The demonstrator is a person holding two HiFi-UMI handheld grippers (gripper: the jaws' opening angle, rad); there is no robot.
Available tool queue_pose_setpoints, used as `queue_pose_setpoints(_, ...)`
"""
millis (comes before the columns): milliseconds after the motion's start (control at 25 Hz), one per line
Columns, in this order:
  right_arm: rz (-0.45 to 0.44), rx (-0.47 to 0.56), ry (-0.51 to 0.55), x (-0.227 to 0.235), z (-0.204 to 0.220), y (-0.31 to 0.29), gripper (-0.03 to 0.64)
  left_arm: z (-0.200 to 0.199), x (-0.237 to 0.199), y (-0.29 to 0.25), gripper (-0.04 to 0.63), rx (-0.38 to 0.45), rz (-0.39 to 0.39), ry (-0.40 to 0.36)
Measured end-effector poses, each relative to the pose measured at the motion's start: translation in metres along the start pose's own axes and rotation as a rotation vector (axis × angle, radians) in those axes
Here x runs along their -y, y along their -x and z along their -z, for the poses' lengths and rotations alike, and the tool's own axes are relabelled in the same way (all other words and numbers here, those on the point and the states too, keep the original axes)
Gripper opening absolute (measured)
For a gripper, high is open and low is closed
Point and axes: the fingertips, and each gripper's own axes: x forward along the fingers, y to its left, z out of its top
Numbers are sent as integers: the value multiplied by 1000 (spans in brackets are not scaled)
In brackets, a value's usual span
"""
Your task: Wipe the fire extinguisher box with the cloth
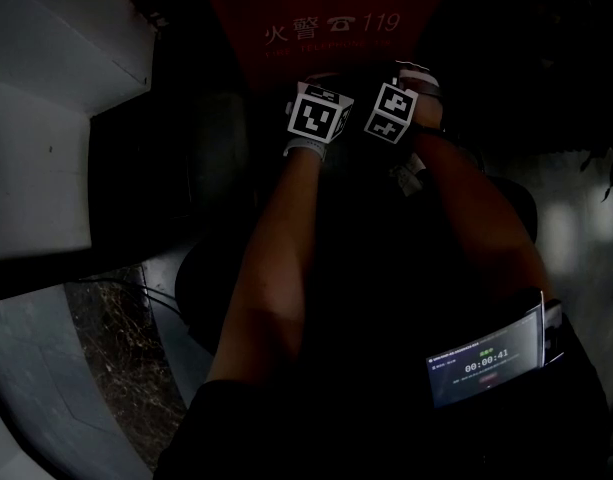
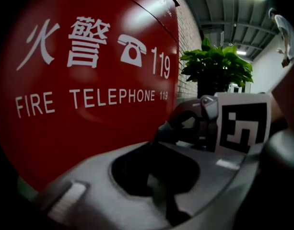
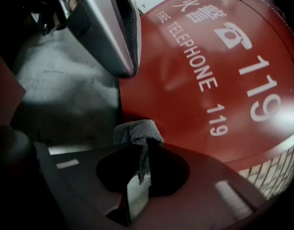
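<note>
The red fire extinguisher box [image 1: 326,28] carries white "119" lettering; in both gripper views its front [image 2: 89,80] [image 3: 223,71] stands very close. A grey cloth [image 3: 138,131] bunches out of my right gripper [image 3: 137,150], which is shut on it and holds it against the box's lower left part. My left gripper [image 2: 161,181] points at the red front just beside it, jaws together with nothing between them. In the head view both marker cubes, left [image 1: 319,116] and right [image 1: 391,111], sit side by side below the lettering, and the fingertips are hidden.
A white stepped structure [image 1: 56,98] rises at the left. A potted plant [image 2: 214,66] and a brick wall [image 2: 187,42] stand beyond the box's right side. Grey floor [image 3: 65,80] lies beside the box. A timer screen [image 1: 486,363] hangs on the person's chest.
</note>
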Motion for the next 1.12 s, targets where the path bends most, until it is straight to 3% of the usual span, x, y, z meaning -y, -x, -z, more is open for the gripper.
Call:
queue_pose_setpoints(640, 6, -94, -41, 10, 42, 0, 34, -1, -4, 8, 3, 10, -25, 17)
queue_pose_setpoints(840, 38, 5, -184, 24, 26, 38, 34, -1, -5, 29, 3, 31, -46, 68)
queue_pose_setpoints(1000, 62, 92, -163, 25, 0, 65, 34, -1, 0, 47, 3, 54, -70, 79)
queue_pose_setpoints(1120, 84, 176, -158, 25, -23, 81, 34, -6, -7, 60, 3, 64, -127, 17)
